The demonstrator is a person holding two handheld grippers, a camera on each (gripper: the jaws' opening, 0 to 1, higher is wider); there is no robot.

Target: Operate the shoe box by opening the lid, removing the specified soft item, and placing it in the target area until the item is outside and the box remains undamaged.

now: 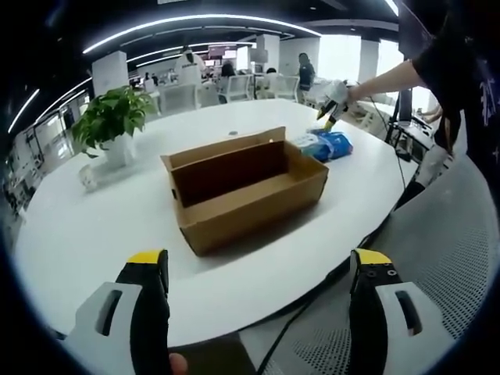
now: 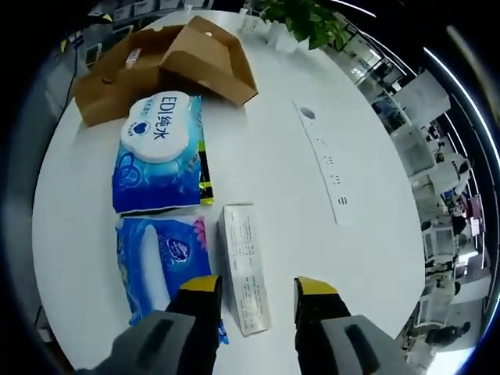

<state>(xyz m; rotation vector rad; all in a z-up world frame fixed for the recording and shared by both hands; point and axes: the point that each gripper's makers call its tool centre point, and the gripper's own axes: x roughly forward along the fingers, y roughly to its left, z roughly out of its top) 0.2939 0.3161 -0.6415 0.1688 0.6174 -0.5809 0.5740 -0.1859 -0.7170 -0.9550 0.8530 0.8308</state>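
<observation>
**Items already lying outside the open box**

While the cardboard shoe box [image 1: 246, 191] is sitting open on the white round table [image 1: 94, 234], its lid [image 1: 226, 148] standing up behind it, the left gripper [image 1: 262, 273] is hanging back at the table's near edge with its jaws spread wide and nothing between them. The box interior is looking empty from here. In the right gripper view, the right gripper [image 2: 258, 289] is hovering low over a narrow white carton [image 2: 244, 266], jaws parted on either side of the carton's near end and clamping nothing as far as I can judge. Just beside the carton a blue tissue pack [image 2: 160, 262] is lying flat, and beyond it a blue-and-white wet-wipe pack [image 2: 158, 152] is resting between that pack and the box. A potted plant [image 1: 113, 117] is standing on the far left of the table.

The soft packs seem to be out and placed, so the task is looking nearly done. The risk now is a careless withdrawal: the right jaws could be catching the carton or dragging the tissue pack toward the table edge, and a sweeping arm could be knocking the raised lid and creasing its hinge.
</observation>
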